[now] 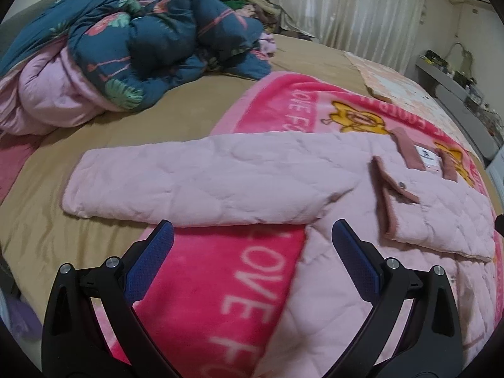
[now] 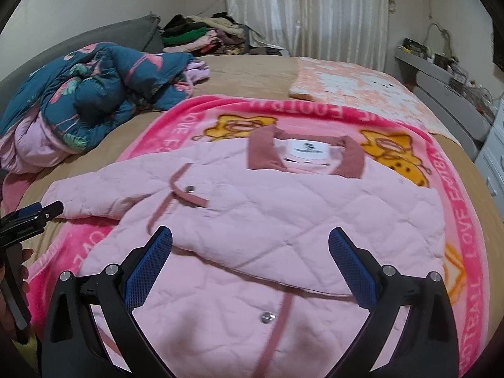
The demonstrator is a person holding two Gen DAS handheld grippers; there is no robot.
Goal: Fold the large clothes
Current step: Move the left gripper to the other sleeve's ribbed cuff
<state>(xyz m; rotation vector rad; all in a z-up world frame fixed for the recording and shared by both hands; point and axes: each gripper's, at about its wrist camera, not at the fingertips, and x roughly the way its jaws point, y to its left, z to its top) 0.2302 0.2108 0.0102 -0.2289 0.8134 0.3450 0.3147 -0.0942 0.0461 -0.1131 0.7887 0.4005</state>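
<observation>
A pale pink quilted jacket [image 2: 277, 217] with a dusty-rose collar [image 2: 267, 154] lies face up on a bright pink cartoon blanket [image 2: 456, 220]. Its right sleeve is folded across the chest. Its left sleeve [image 1: 195, 182] stretches out flat to the left over the blanket and the tan bed cover. My left gripper [image 1: 252, 230] is open and empty, hovering just in front of that sleeve's lower edge; it also shows at the left edge of the right wrist view [image 2: 37, 212]. My right gripper [image 2: 250, 239] is open and empty above the jacket's front.
A bundled teal flamingo-print duvet with pink lining [image 1: 126, 47] sits at the back left of the bed [image 1: 176, 104]. A pile of clothes [image 2: 201, 36] lies by the curtain. A peach patterned cloth [image 2: 352, 88] lies at back right. A grey shelf [image 2: 441, 72] and white drawers [image 2: 494, 157] stand to the right.
</observation>
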